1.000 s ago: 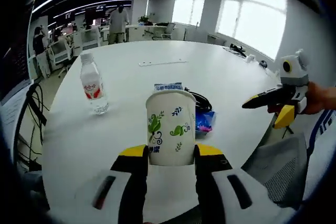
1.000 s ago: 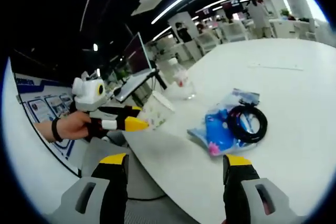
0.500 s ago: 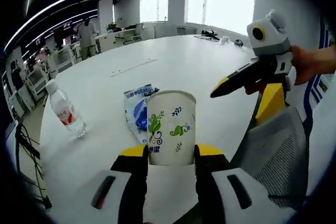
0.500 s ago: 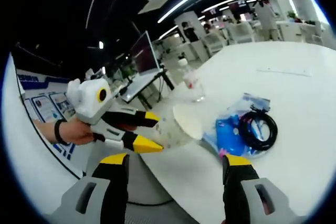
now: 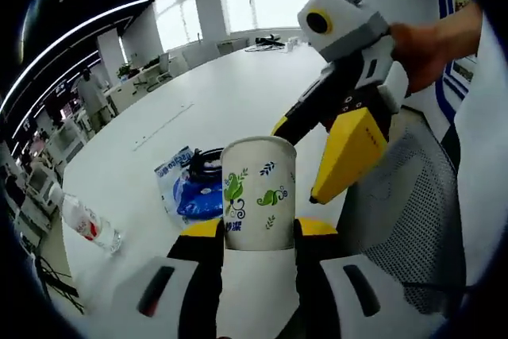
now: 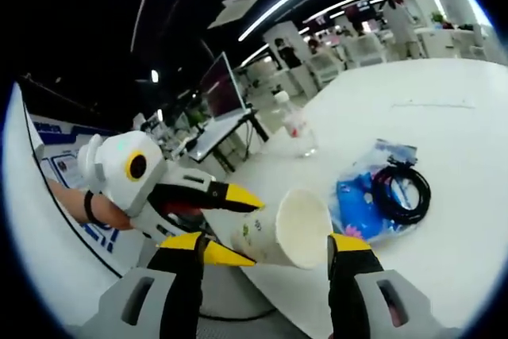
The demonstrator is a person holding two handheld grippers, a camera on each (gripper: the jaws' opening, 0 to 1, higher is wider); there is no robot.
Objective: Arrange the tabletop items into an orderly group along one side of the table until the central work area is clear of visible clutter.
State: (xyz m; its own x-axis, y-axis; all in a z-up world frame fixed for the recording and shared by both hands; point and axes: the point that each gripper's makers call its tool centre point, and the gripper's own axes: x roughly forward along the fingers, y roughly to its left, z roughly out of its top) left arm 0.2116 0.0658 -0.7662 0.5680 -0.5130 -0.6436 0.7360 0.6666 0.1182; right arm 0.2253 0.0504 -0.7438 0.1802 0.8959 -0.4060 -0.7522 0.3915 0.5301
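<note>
— Cup position first: where does each view put it?

— The left gripper view has the paper cup (image 5: 258,194) upright between the left gripper (image 5: 258,232)'s two yellow-tipped jaws, which are closed against its sides, leaf print facing the camera. The right gripper view catches that cup (image 6: 286,228) from the mouth end, so its pale inside shows, and also the hand (image 6: 94,206) with a dark wristband carrying the left gripper (image 6: 230,224).

— And the right gripper?

— In its own view the right gripper (image 6: 264,253) has its jaws spread wide apart and nothing clamped; the cup sits between them in the picture, but whether a jaw touches it I cannot tell. From the left gripper view the right gripper (image 5: 313,160) looms just beside the cup's rim, jaws parted, a hand (image 5: 425,49) behind it.

— What else is on the table?

— On the white table (image 5: 222,101), past the cup, a blue packet (image 5: 186,192) lies flat with a coiled black cable (image 5: 208,166) on top; the same packet (image 6: 361,204) and cable (image 6: 401,190) show in the right gripper view. A water bottle (image 5: 89,226) with a red label stands near the table's edge, well apart from the packet. A mesh chair back (image 5: 405,220) stands against the near edge, beside the cup.
</note>
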